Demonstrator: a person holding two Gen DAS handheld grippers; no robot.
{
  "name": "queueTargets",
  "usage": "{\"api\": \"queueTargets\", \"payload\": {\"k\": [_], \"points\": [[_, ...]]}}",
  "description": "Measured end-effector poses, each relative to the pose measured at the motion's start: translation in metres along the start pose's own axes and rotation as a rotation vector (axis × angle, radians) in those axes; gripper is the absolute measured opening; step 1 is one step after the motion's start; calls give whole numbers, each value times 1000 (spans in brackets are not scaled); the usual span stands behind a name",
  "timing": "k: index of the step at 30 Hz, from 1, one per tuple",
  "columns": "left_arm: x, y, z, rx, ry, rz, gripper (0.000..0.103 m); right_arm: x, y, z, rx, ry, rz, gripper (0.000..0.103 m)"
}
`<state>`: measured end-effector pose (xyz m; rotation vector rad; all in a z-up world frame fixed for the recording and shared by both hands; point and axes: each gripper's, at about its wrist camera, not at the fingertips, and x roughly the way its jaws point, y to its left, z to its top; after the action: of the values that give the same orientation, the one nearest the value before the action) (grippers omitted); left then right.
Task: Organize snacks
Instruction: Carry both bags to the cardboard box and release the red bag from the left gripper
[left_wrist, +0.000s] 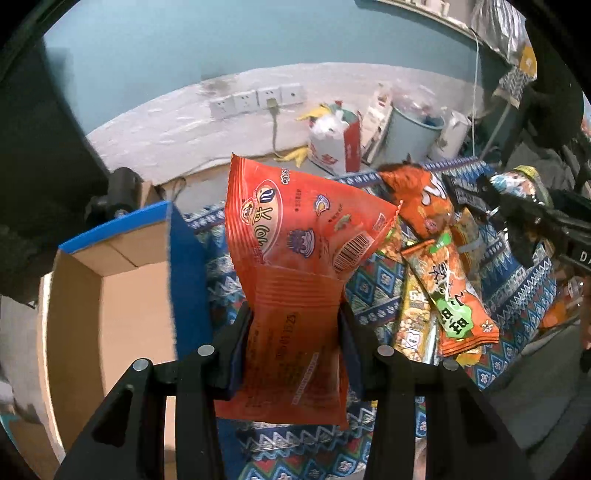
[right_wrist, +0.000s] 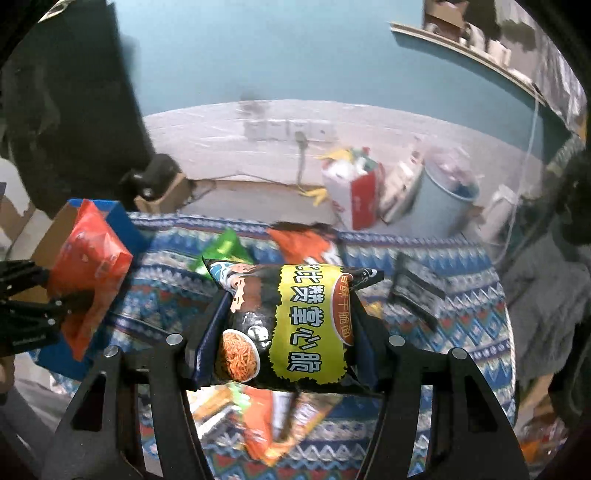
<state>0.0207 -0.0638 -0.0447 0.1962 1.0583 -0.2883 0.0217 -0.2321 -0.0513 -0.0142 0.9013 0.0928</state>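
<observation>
My left gripper (left_wrist: 295, 317) is shut on a red-orange snack bag (left_wrist: 295, 236) and holds it upright above the patterned cloth, just right of an open cardboard box (left_wrist: 122, 295) with blue outer walls. The same bag (right_wrist: 88, 266) and box (right_wrist: 122, 221) show at the left of the right wrist view. My right gripper (right_wrist: 288, 325) is shut on a black and yellow noodle-snack bag (right_wrist: 291, 321), held above a pile of snack packets (right_wrist: 258, 417). That gripper (left_wrist: 480, 199) shows at the right of the left wrist view, over more packets (left_wrist: 443, 288).
The snacks lie on a blue patterned cloth (right_wrist: 461, 332). Beyond it on the floor are a white and red bag (right_wrist: 354, 192), a light blue bin (right_wrist: 443, 199), wall sockets (right_wrist: 291, 129) and a black stand (right_wrist: 155, 173). A dark packet (right_wrist: 417, 291) lies at the right.
</observation>
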Motion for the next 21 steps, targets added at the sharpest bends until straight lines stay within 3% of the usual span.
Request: {"api": "queueTargets", "payload": {"k": [21], "points": [[-39, 83, -17, -161, -64, 13, 45, 19, 108, 42, -101, 1, 132, 61]]}}
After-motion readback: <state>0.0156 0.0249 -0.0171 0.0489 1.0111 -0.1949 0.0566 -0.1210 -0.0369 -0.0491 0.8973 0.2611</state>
